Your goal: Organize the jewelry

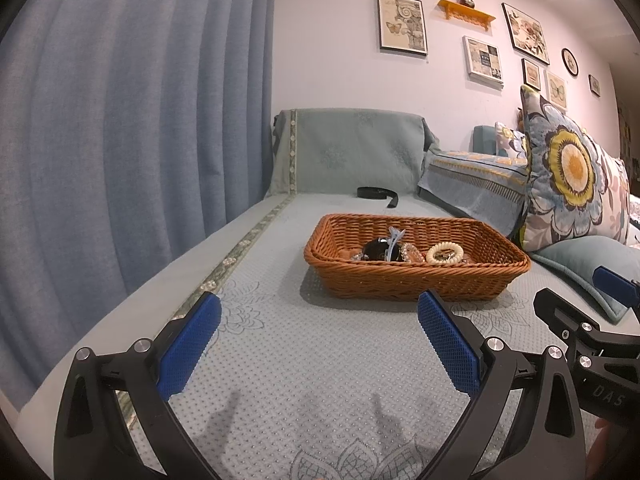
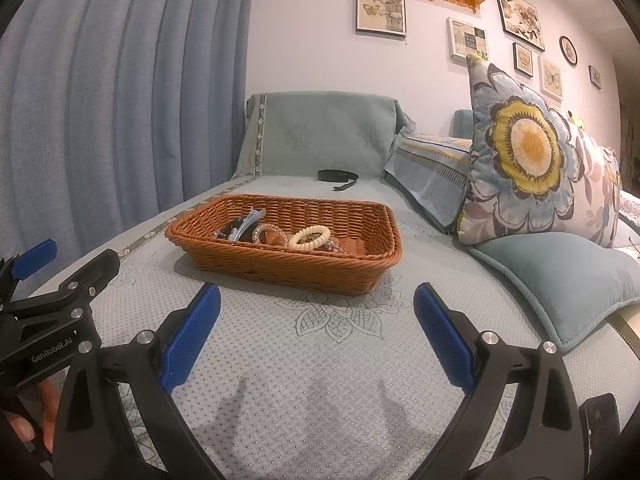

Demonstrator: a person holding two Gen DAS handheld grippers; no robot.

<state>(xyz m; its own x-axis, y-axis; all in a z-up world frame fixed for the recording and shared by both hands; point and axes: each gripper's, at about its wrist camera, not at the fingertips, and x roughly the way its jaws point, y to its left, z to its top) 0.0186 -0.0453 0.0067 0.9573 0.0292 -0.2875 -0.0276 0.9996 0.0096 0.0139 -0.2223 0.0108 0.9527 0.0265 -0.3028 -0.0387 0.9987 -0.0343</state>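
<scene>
Hovering over the sofa cover (image 1: 320, 360), the left gripper (image 1: 319, 316) has its fingers spread, empty; the basket (image 1: 416, 280) ahead holds bracelets (image 1: 444, 253). Right view: the right gripper (image 2: 317, 306) is likewise spread, basket (image 2: 288, 268) just ahead, pillow (image 2: 528, 152) beside it.

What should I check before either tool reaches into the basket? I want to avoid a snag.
1. Left tool open and empty: ok.
2. Right tool open and empty: ok.
3. Wicker basket flat on the sofa cover, in front of both tools: ok.
4. Cream bead bracelet lying on top, reachable: ok.
5. Clear bead bracelet free of the blue hair clip and dark pieces: cannot tell.
6. Black strap behind the basket, out of the path: ok.
</scene>
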